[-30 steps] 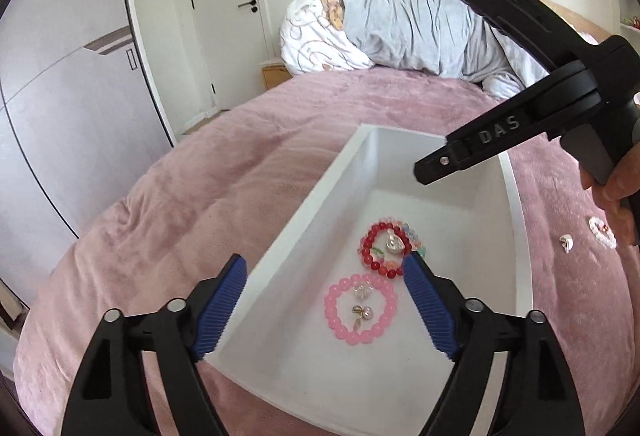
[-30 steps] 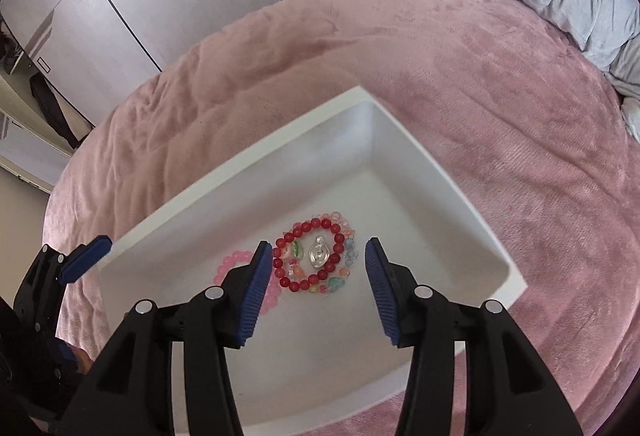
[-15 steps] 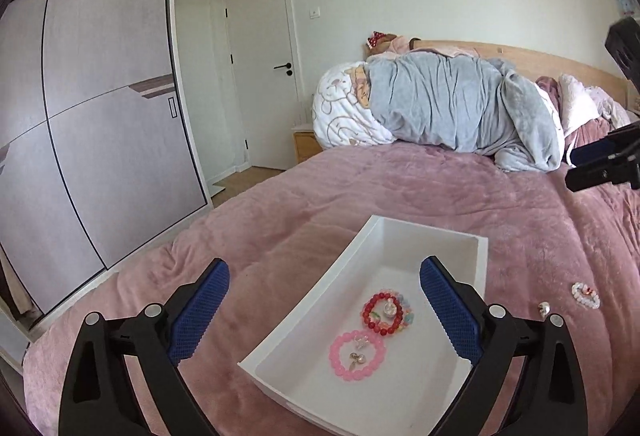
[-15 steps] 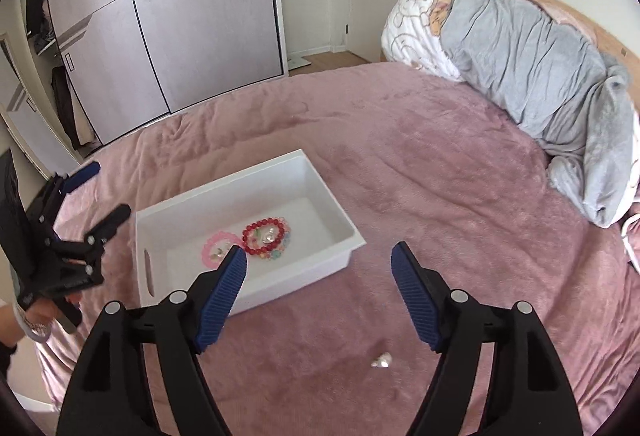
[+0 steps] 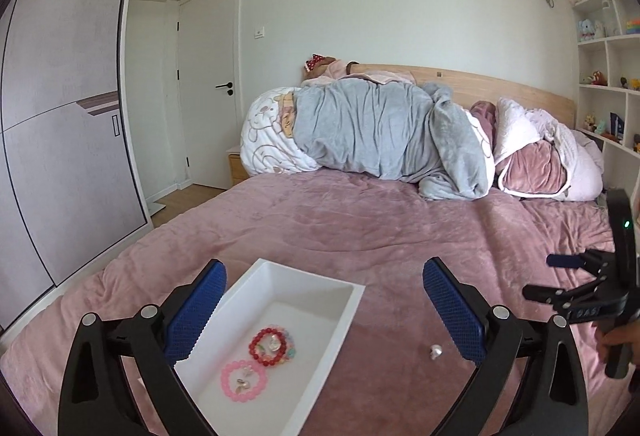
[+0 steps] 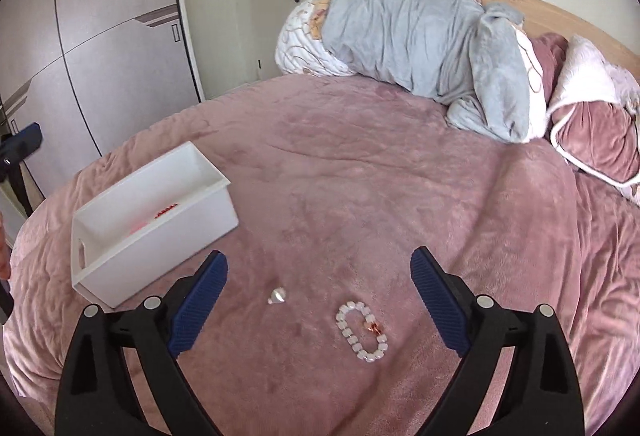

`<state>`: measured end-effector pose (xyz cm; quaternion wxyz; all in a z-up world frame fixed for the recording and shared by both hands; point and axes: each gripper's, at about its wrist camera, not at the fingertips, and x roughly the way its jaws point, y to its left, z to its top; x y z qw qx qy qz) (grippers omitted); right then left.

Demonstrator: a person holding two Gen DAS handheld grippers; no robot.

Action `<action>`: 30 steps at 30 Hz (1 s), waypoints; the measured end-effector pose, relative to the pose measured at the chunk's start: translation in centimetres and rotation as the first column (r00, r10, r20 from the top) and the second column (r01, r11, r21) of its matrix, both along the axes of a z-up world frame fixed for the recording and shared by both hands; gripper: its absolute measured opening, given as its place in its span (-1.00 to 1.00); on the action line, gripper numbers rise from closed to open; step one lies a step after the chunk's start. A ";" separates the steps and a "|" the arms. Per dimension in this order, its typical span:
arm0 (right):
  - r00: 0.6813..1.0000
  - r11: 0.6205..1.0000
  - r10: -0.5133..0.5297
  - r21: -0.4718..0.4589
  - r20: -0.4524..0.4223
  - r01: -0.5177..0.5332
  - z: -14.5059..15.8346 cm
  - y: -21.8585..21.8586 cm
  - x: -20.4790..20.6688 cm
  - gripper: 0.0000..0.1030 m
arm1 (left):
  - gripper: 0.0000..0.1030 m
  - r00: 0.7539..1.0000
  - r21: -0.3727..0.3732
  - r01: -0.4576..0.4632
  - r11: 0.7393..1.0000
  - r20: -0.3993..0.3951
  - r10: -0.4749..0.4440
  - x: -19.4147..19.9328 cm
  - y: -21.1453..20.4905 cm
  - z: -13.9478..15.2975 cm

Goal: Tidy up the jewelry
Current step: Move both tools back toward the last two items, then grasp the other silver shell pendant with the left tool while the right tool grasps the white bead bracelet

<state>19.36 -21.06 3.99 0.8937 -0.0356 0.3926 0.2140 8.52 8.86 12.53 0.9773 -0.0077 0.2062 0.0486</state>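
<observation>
Pink bedspread [image 6: 360, 176] bears a white bracelet [image 6: 362, 332] near me — my right gripper [image 6: 318, 300], empty, is opening over it; left gripper [image 5: 324, 312] is released, clearing the tray [image 5: 344, 310].

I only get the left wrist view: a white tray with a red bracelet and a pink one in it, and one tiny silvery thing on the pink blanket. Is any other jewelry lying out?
Observer: Yes. A white bead bracelet lies on the blanket, just right of the silvery piece. It does not show in your view.
Operator: Is the other gripper holding it?
Observer: No. The right gripper points at it with its jaws opening, and its pads touch nothing. The bracelet lies flat on the blanket.
Operator: Anything about the tray I miss?
Observer: The white tray has a slot handle cut into one end wall.
</observation>
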 end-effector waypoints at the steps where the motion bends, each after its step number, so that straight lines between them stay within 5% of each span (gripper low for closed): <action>1: 1.000 1.000 -0.017 -0.001 -0.012 0.017 -0.8 -0.6 0.1 0.78 | 0.93 1.000 -0.013 0.009 1.000 0.004 -0.009 0.4 -0.7 -0.2; 6: 0.994 0.996 -0.069 -0.054 -0.080 0.064 -5.1 -1.5 0.4 0.78 | 0.93 0.998 -0.067 0.040 0.997 -0.053 -0.044 3.3 -4.5 -2.9; 10: 0.991 0.990 -0.057 -0.135 -0.120 0.041 -8.1 -1.1 0.5 0.78 | 0.93 0.990 -0.041 0.084 0.996 -0.112 -0.089 5.3 -7.2 -6.0; 30: 0.954 0.997 -0.072 -0.037 -0.292 0.064 -15.0 -2.6 3.7 0.72 | 0.93 0.907 0.096 0.189 0.977 -0.399 -0.136 14.6 -13.3 -22.0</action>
